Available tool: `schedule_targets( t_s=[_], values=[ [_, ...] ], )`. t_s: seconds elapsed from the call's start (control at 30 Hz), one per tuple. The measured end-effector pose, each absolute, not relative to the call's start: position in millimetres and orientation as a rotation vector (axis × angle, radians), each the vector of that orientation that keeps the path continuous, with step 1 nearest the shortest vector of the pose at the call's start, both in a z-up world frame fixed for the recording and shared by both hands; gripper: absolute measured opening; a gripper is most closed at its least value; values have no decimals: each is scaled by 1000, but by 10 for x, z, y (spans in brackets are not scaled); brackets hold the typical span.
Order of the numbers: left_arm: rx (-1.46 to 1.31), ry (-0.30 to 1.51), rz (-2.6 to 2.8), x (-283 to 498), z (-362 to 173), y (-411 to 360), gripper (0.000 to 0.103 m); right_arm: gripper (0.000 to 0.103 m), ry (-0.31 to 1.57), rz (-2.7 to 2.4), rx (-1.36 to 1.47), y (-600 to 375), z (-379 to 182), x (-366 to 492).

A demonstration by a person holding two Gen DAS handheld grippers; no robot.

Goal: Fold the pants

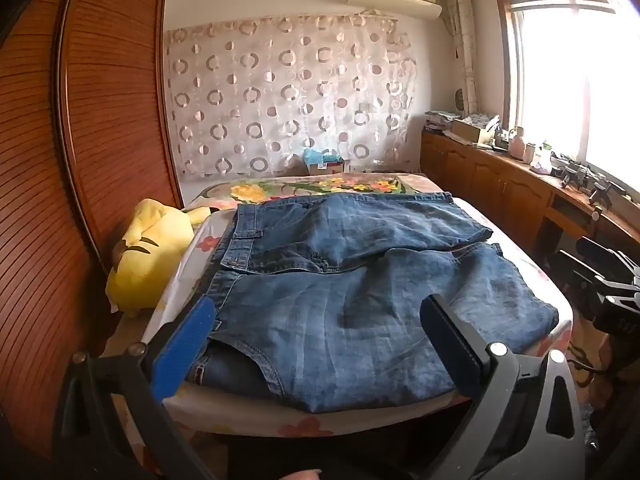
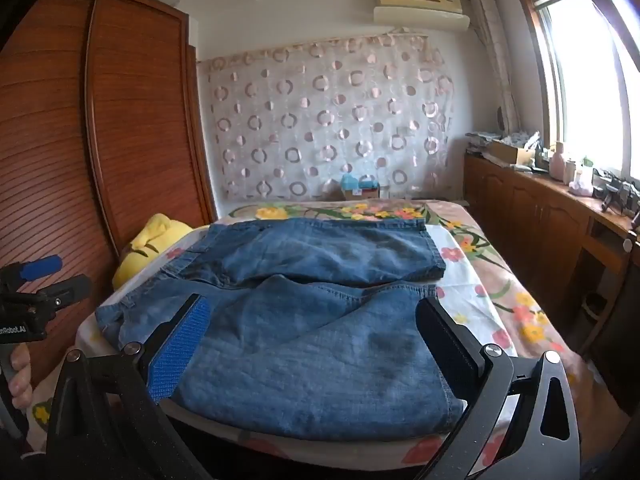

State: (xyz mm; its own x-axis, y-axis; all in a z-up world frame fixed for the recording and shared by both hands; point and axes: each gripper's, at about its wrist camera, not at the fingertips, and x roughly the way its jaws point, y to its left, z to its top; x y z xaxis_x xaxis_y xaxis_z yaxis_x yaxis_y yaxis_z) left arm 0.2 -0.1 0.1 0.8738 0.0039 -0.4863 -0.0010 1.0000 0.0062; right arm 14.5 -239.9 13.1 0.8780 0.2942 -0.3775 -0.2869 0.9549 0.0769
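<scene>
Blue denim pants (image 1: 340,280) lie spread flat on the bed, waistband to the left, two legs running right; they also show in the right wrist view (image 2: 312,320). My left gripper (image 1: 320,344) is open and empty, its jaws wide apart above the near waist end. My right gripper (image 2: 312,344) is open and empty above the near leg's hem end. The left gripper also shows at the left edge of the right wrist view (image 2: 52,276).
The bed has a floral sheet (image 2: 472,264). A yellow plush toy (image 1: 148,256) lies at the bed's left side beside a wooden wardrobe (image 1: 80,160). A wooden cabinet (image 1: 500,184) with clutter runs under the window at right. A patterned curtain (image 1: 280,96) hangs behind.
</scene>
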Motion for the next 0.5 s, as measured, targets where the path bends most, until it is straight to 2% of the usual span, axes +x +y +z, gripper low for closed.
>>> schedule_targets(
  t_s=[0.5],
  values=[
    [-9, 506, 1, 2, 0, 9, 103, 103, 405, 305, 22, -2402, 113, 147]
  ],
)
